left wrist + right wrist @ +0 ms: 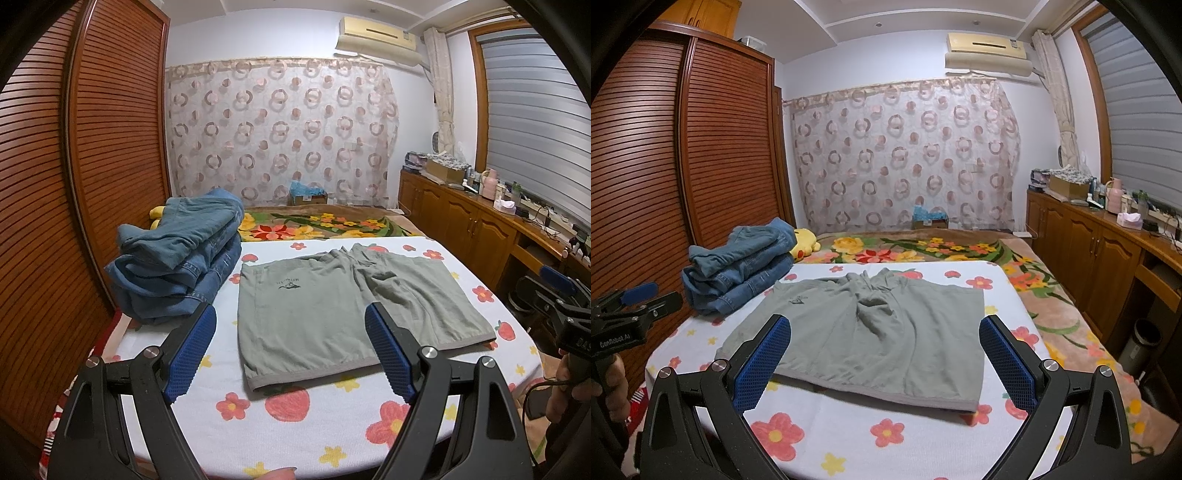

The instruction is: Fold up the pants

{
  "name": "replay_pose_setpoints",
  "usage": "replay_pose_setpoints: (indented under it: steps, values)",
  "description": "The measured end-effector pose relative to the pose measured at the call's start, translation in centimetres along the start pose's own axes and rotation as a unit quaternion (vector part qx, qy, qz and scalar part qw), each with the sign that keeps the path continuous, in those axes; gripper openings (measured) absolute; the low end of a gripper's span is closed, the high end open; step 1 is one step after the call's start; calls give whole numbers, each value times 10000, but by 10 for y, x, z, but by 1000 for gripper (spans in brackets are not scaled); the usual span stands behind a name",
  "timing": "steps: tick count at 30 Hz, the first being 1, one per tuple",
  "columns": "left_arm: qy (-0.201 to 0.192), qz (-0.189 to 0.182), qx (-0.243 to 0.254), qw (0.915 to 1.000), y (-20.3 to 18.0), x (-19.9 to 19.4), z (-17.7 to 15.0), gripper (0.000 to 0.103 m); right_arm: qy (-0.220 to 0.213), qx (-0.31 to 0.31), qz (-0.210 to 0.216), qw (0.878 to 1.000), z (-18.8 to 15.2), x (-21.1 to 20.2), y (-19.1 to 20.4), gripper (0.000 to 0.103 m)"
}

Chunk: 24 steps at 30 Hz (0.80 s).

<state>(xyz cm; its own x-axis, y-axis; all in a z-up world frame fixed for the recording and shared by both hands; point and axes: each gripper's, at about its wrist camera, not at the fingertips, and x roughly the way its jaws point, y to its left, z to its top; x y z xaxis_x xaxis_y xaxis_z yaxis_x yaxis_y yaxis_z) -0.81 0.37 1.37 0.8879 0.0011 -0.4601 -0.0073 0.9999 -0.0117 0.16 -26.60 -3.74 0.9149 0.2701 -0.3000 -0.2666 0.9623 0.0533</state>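
Note:
Grey-green shorts (314, 310) lie flat on the flowered white sheet (295, 417), hems toward me and waistband at the far side. In the right wrist view the same shorts (879, 332) fill the middle of the bed. My left gripper (291, 328) hovers open above the near hem, blue pads wide apart and empty. My right gripper (886, 332) is open too, over the near hem, holding nothing. Each gripper shows at the edge of the other's view: the right one (561, 291) and the left one (639, 295).
Folded blue jeans (177, 266) are stacked at the bed's left, beside a slatted wooden wardrobe (55, 184). A yellow plush toy (803, 242) lies behind them. A flowered blanket (923, 247) covers the far bed. Cluttered wooden cabinets (1108, 240) run along the right.

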Motion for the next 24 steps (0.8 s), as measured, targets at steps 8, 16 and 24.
replay_pose_setpoints:
  steps: [8,16,24]
  values:
    - [170,-68,79,9998,3,17,-13,83,161,-55,7,9999,-5,5,-6,102]
    - [470,-114,181,9987,6,39,-31,83,349,-15,56,9994,-4,10,-15,102]
    - [777,-182,171,9967,16,61,-50,83,499,42,-8,9987,-7,11,-25,101]
